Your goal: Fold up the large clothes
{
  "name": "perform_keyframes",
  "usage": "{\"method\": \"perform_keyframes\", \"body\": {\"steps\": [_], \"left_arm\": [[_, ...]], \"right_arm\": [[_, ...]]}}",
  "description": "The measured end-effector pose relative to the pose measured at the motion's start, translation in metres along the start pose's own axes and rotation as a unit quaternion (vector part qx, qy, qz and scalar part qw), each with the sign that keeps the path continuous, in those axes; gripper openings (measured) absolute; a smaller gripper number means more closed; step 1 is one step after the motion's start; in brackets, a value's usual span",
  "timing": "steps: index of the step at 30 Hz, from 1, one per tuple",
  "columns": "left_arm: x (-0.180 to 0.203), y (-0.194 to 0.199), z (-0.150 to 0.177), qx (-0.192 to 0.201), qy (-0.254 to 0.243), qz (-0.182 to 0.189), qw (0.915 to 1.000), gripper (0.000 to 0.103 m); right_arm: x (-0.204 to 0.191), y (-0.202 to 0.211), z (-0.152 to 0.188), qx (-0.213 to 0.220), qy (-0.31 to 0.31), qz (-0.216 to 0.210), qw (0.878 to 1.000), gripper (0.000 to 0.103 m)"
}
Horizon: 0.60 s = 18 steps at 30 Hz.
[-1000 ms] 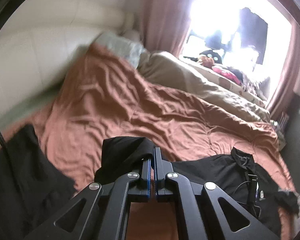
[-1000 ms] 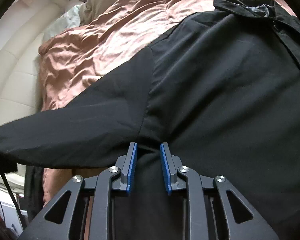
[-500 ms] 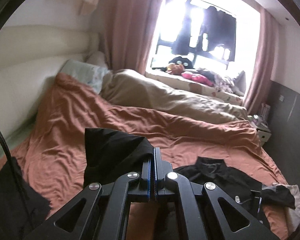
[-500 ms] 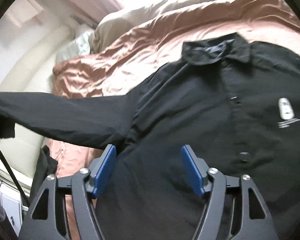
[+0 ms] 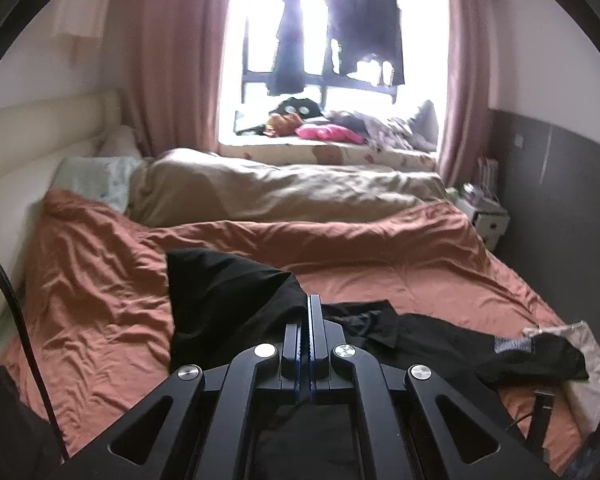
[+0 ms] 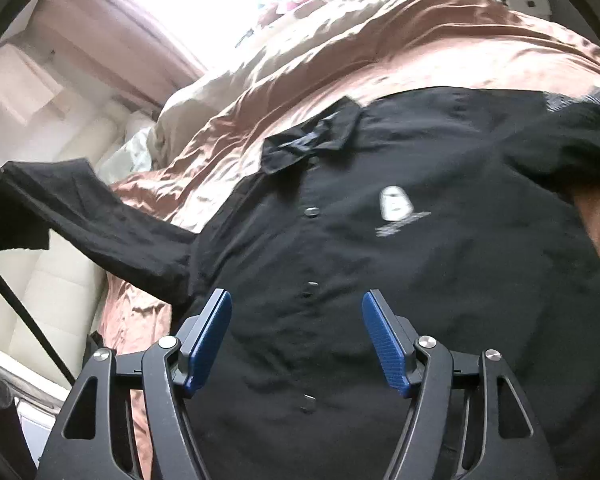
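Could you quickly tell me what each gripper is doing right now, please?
Left gripper: shut on the sleeve of the black shirt.
Right gripper: open, holding nothing, above the shirt.

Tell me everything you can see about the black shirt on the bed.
The black shirt is a long-sleeved, thin woven button-up with a collar, small round buttons down the front and a small white chest logo. It lies front-up, buttoned, on the rust-coloured duvet. One sleeve is lifted off the bed, pinched in the shut left hand-held gripper. The right hand-held gripper, jaws wide, hovers over the front, gripping nothing.
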State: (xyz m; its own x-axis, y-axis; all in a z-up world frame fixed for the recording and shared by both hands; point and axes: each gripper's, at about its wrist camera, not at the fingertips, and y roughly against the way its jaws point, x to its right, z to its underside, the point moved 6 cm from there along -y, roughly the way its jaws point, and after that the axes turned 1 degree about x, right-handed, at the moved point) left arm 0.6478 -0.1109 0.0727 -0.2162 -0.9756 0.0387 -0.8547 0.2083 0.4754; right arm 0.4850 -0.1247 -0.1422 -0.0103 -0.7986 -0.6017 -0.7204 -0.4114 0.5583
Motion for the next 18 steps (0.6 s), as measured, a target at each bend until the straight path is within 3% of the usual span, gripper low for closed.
{"method": "perform_keyframes", "body": {"steps": [10, 12, 13, 14, 18], "left_arm": [[0.082, -0.055, 0.032, -0.074, -0.052, 0.038, 0.9952, 0.005], [0.100, -0.072, 0.049, -0.116, -0.075, 0.054, 0.9889, 0.032], [0.105, -0.076, 0.056, -0.131, -0.080, 0.062, 0.9862, 0.062], [0.108, -0.078, 0.064, -0.137, -0.085, 0.068, 0.9845, 0.081], [0.103, -0.073, 0.075, -0.129, -0.093, 0.070, 0.9848, 0.085]], "right_arm": [[0.053, 0.032, 0.012, 0.029, -0.060, -0.005, 0.998, 0.067], [0.061, 0.036, 0.014, 0.029, -0.072, -0.007, 0.997, 0.067], [0.065, 0.038, 0.015, 0.028, -0.076, -0.007, 0.997, 0.067], [0.067, 0.039, 0.016, 0.027, -0.077, -0.004, 0.997, 0.067], [0.068, 0.048, 0.016, 0.030, -0.075, 0.006, 0.997, 0.067]]}}
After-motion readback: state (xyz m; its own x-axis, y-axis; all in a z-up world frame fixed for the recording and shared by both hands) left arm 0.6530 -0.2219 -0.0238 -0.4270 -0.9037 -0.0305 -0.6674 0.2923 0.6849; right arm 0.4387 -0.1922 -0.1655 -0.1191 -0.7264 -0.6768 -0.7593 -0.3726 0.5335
